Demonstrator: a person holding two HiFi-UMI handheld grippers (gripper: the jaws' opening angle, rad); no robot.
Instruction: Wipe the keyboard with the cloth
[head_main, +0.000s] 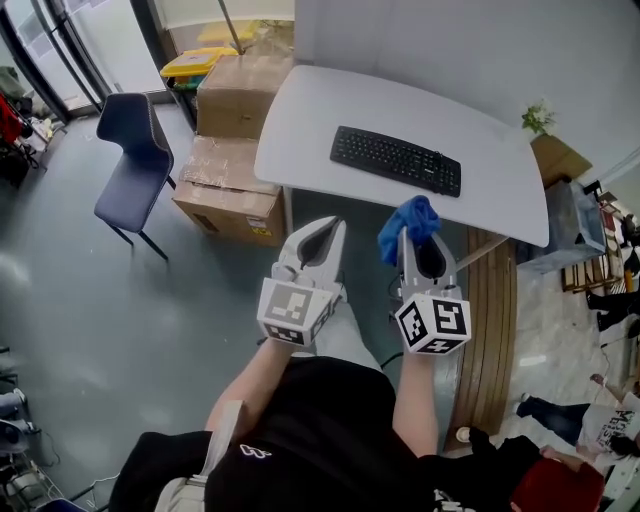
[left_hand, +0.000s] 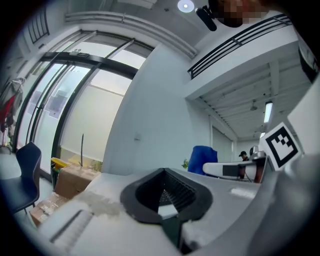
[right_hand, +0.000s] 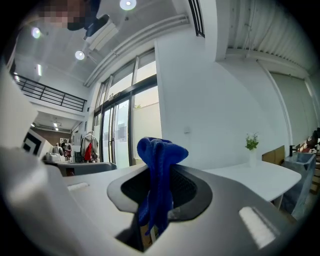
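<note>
Pinching blue cloth (head_main: 412, 215) in right hand-held gripper (head_main: 410, 240), left hand-held gripper (head_main: 328, 228) closed empty; needed lowering flat onto keyboard (head_main: 396, 160).

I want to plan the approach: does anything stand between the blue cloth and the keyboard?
Nothing visible does. The cloth is held short of the table, and the table is bare from its near edge to the keyboard.

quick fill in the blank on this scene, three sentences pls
1. The right gripper is shut on a ___ cloth.
2. The black keyboard lies on the ___ table.
3. The left gripper is shut and holds ___.

Missing words: blue; white; nothing
</note>
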